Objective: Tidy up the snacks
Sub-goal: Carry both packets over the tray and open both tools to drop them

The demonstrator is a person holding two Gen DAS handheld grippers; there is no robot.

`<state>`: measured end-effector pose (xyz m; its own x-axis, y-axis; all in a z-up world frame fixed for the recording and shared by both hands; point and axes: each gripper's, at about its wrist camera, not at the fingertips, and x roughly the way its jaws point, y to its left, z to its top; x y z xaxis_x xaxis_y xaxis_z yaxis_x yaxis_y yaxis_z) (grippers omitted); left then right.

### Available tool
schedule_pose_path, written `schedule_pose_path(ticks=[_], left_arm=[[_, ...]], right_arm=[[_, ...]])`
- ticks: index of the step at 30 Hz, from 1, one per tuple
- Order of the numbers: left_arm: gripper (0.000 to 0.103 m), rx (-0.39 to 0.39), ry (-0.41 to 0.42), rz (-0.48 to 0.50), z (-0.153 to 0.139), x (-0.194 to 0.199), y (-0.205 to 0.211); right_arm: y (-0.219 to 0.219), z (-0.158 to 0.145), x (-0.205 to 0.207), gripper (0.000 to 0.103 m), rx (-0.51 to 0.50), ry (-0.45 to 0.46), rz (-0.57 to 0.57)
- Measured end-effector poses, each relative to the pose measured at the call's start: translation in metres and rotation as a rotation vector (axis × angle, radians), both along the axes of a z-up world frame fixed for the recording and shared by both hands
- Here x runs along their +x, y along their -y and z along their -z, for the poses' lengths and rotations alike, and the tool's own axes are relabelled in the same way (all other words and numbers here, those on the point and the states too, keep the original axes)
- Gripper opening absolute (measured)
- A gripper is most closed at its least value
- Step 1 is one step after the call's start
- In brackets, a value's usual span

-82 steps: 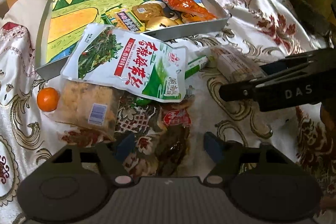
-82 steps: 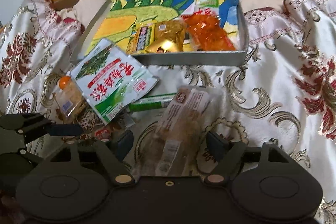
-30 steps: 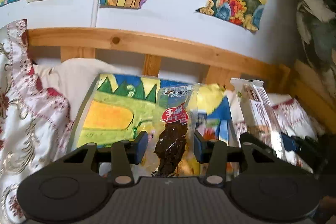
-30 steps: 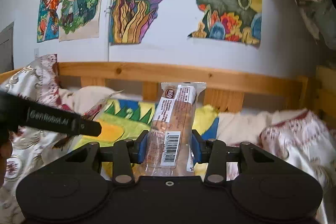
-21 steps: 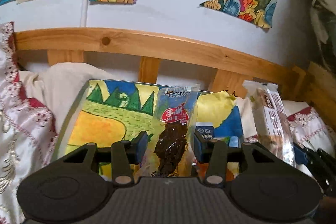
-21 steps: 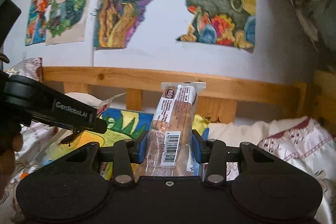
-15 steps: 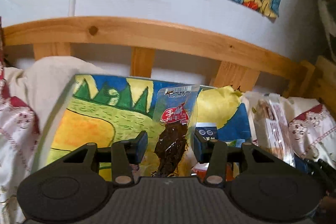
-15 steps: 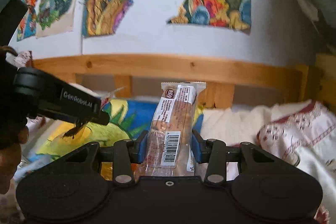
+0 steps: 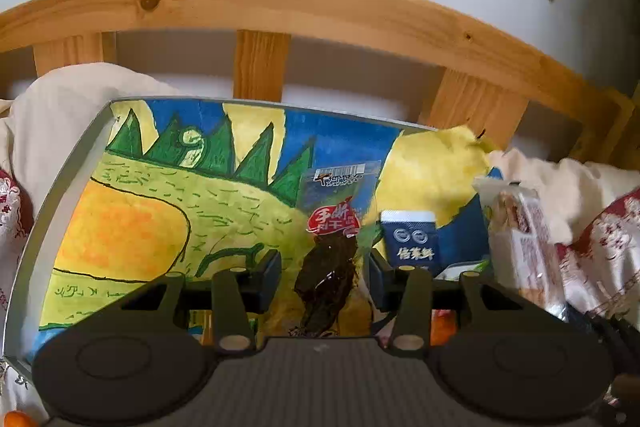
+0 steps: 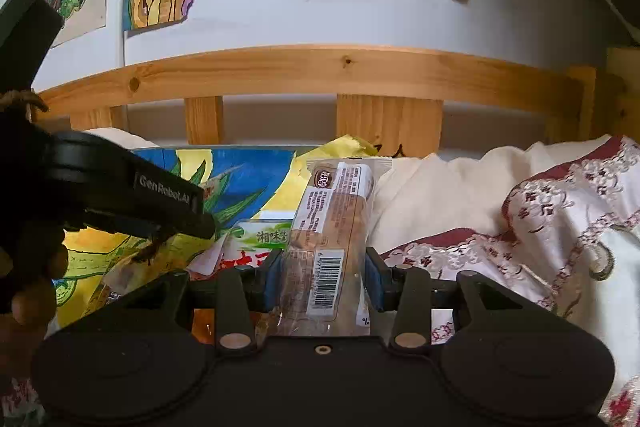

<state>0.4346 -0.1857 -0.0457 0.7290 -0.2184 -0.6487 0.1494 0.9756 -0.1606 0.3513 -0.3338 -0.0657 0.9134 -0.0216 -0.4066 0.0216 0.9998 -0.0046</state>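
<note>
I have the left gripper (image 9: 325, 273) closed on a clear packet of dark jerky (image 9: 329, 267), red label up; the pads pinch its lower half and the top stands free above them. It hangs over the tray (image 9: 60, 195), whose floor is lined with a painted sheet. The left half of that floor is bare. At the right end lie a blue packet (image 9: 412, 241) and, in the right wrist view, a green-labelled pack (image 10: 260, 239) with something orange below it.

My right gripper (image 10: 323, 277) is closed on a long wrapped cake bar (image 10: 334, 227), barcode facing me, held at its lower half and upright. It sits over the tray's right end, near the white pillow (image 10: 432, 195) and the patterned quilt (image 10: 568, 211).

Judgement: both items are at the drop stage, not yet released. To do it well, I lower each until the packet's bottom meets the lining before parting the jaws. The jerky goes on the bare floor left of the blue packet. The bar must clear the right wall, or it will tip onto the quilt. I keep the grippers well apart and release one at a time.
</note>
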Motion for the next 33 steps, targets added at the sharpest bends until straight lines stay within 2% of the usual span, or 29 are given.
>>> schedule_pose_path(ticks=[10,21,24,27,31,33], left_arm=[[0.049,0.023,-0.037,-0.012,0.010,0.008,-0.001],[0.050,0.022,-0.037,-0.010,0.011,0.008,-0.005],[0.050,-0.002,-0.038,-0.013,0.010,0.008,-0.009],[0.056,-0.047,-0.037,-0.020,0.008,0.006,-0.016],[0.081,-0.093,0.003,-0.058,-0.001,-0.004,-0.028],[0.085,-0.102,0.037,-0.077,-0.009,-0.011,-0.033]], right_arm=[[-0.009,0.002,0.004,0.044,-0.077,0.006,-0.015],[-0.010,0.006,0.009,0.046,-0.074,-0.017,-0.022],[-0.010,0.005,0.008,0.050,-0.070,-0.007,-0.025],[-0.010,0.004,0.006,0.057,-0.062,0.006,-0.032],[-0.011,-0.002,0.002,0.073,-0.049,0.033,-0.022],[-0.010,-0.007,-0.002,0.079,-0.028,0.049,-0.020]])
